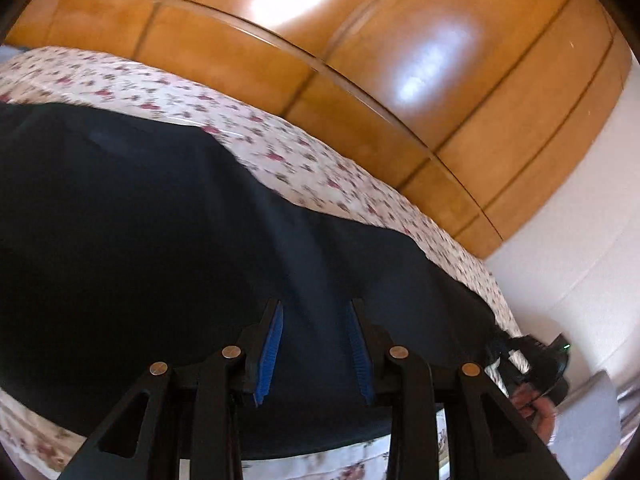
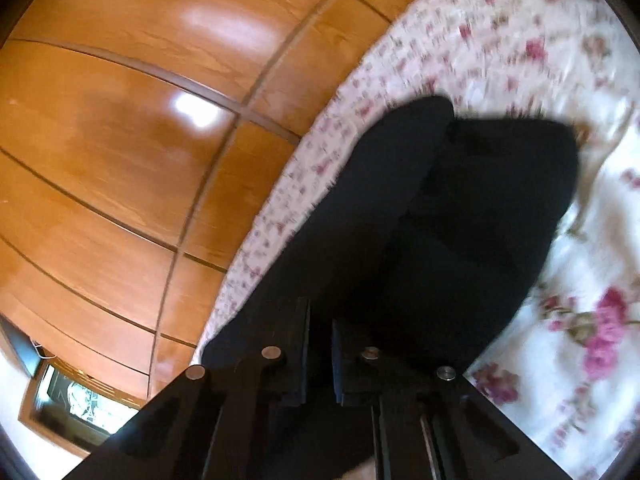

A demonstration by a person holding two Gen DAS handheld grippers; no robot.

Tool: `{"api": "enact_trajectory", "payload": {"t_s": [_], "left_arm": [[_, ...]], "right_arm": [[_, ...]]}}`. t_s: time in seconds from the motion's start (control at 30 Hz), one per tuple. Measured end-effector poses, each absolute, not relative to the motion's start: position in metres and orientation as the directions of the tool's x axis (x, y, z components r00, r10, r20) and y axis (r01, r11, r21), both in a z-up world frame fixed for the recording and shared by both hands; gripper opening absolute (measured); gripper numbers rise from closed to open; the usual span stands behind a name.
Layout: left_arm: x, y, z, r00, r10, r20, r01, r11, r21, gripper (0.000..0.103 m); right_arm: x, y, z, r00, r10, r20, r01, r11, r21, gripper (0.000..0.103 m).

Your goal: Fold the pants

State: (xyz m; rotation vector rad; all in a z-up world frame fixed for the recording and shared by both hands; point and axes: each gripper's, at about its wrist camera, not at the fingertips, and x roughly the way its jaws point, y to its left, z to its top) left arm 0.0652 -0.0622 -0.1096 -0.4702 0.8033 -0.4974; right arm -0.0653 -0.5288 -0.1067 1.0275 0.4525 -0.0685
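Observation:
Dark navy pants (image 1: 140, 220) lie spread across a floral bed sheet (image 1: 280, 152). My left gripper (image 1: 316, 304) hovers over them, its blue pads (image 1: 270, 344) apart, and I see no cloth pinched between them. In the left wrist view the right gripper (image 1: 536, 360) sits at the pants' far right end, with a hand (image 1: 536, 404) below it. In the right wrist view the pants (image 2: 460, 220) run up from the sheet (image 2: 520, 40) to my right gripper (image 2: 320, 316). Its fingers stand almost together, with dark cloth in the narrow gap.
A glossy wooden wardrobe (image 1: 360, 60) stands close behind the bed's far edge and also fills the left of the right wrist view (image 2: 120, 140). A white wall (image 1: 580, 240) is at the right. A framed dark object (image 2: 80, 400) sits low beside the wardrobe.

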Motion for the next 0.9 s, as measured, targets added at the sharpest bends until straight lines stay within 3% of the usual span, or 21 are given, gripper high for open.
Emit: {"api": "enact_trajectory", "payload": {"t_s": [0.07,0.27,0.33,0.43,0.47,0.5,0.57,0.67,0.7,0.73,0.77,0.9], "left_arm": [[0.064,-0.071,-0.108,0.583,-0.588,-0.561,0.265,0.79,-0.553,0.033],[0.068,-0.087,-0.116,0.562,-0.578,-0.591,0.272,0.804,-0.529,0.034],[0.072,-0.093,-0.118,0.554,-0.578,-0.599,0.264,0.805,-0.532,0.033],[0.07,-0.097,-0.119,0.538,-0.587,-0.604,0.271,0.8,-0.536,0.044],[0.069,-0.101,-0.118,0.54,-0.582,-0.608,0.278,0.805,-0.524,0.05],[0.068,-0.104,-0.118,0.542,-0.578,-0.61,0.285,0.809,-0.513,0.052],[0.068,-0.107,-0.117,0.541,-0.576,-0.613,0.293,0.812,-0.504,0.052],[0.07,-0.109,-0.119,0.529,-0.58,-0.619,0.282,0.809,-0.516,0.052],[0.07,-0.108,-0.119,0.527,-0.583,-0.618,0.278,0.806,-0.523,0.052],[0.07,-0.109,-0.119,0.526,-0.586,-0.617,0.276,0.803,-0.528,0.052],[0.07,-0.109,-0.119,0.523,-0.59,-0.615,0.279,0.801,-0.531,0.052],[0.067,-0.111,-0.117,0.517,-0.6,-0.61,0.301,0.795,-0.527,0.052]], "right_arm": [[-0.081,-0.536,-0.094,0.921,0.129,-0.367,0.25,0.526,0.813,0.003],[-0.092,-0.544,-0.103,0.922,0.143,-0.361,0.238,0.524,0.818,0.005],[-0.081,-0.542,-0.106,0.899,0.161,-0.406,0.263,0.543,0.797,0.007],[-0.06,-0.542,-0.116,0.885,0.155,-0.439,0.296,0.542,0.787,0.01],[-0.056,-0.545,-0.121,0.881,0.149,-0.448,0.309,0.536,0.786,0.012],[-0.046,-0.548,-0.126,0.87,0.144,-0.472,0.339,0.521,0.784,0.022],[-0.032,-0.552,-0.135,0.88,0.159,-0.448,0.324,0.488,0.81,0.031],[-0.028,-0.555,-0.133,0.875,0.141,-0.464,0.35,0.477,0.806,0.032],[-0.027,-0.555,-0.131,0.876,0.143,-0.461,0.344,0.485,0.804,0.032],[-0.028,-0.554,-0.127,0.877,0.142,-0.459,0.337,0.499,0.798,0.025],[-0.034,-0.555,-0.122,0.883,0.138,-0.449,0.324,0.514,0.794,0.008],[-0.052,-0.556,-0.109,0.899,0.131,-0.418,0.288,0.541,0.79,0.007]]}}
